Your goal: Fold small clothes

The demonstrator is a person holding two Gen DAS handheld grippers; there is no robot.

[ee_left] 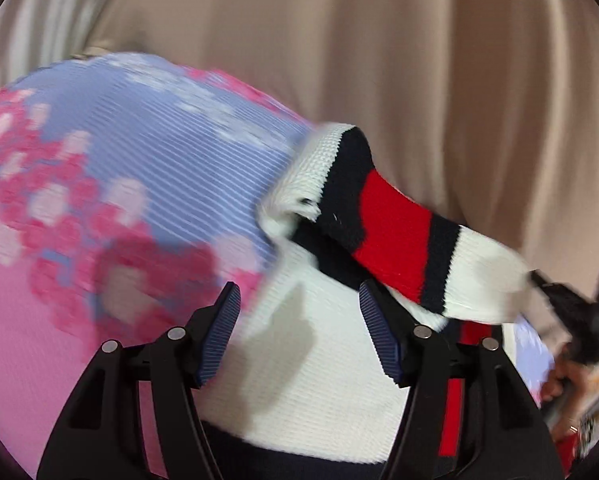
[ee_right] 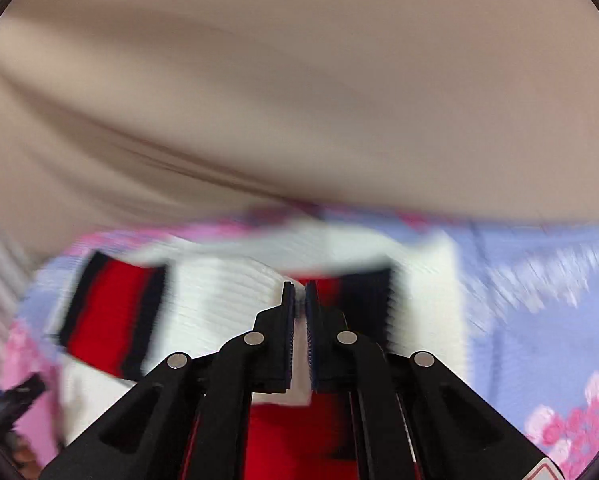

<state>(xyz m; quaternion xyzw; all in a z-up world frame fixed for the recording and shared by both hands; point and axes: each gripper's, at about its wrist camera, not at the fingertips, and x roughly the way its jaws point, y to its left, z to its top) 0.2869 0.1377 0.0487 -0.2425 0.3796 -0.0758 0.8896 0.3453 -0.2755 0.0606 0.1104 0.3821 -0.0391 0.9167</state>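
A small white knit sweater with navy and red bands lies on a blue and pink floral cloth. My left gripper hovers open just over the sweater's white body, with nothing between its fingers. One striped sleeve is lifted and stretched to the right, where my right gripper pinches its white cuff. In the right wrist view, my right gripper is shut on a fold of white knit, with the sweater and a striped band blurred beyond it.
Beige draped curtain fills the background in both views. The floral cloth spreads out past the sweater on both sides. A person's hand shows at the right edge in the left wrist view.
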